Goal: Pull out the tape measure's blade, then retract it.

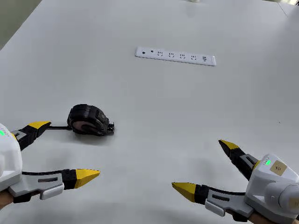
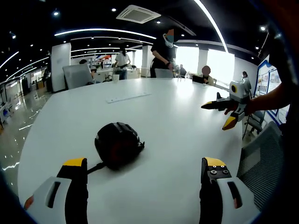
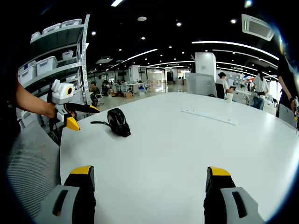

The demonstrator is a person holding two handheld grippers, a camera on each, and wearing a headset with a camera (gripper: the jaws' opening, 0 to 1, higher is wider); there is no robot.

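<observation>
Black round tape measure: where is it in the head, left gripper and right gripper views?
Head view: black round tape measure at left-centre.
Left gripper view: tape measure centre-left, close ahead.
Right gripper view: tape measure left of centre, farther off.
Shared landmark: long white power strip.

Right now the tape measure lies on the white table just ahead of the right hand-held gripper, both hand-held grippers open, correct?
No: the left gripper view shows the tape measure just ahead of the left hand-held gripper, not the right hand-held gripper. The rest holds: white table, both open.
</observation>
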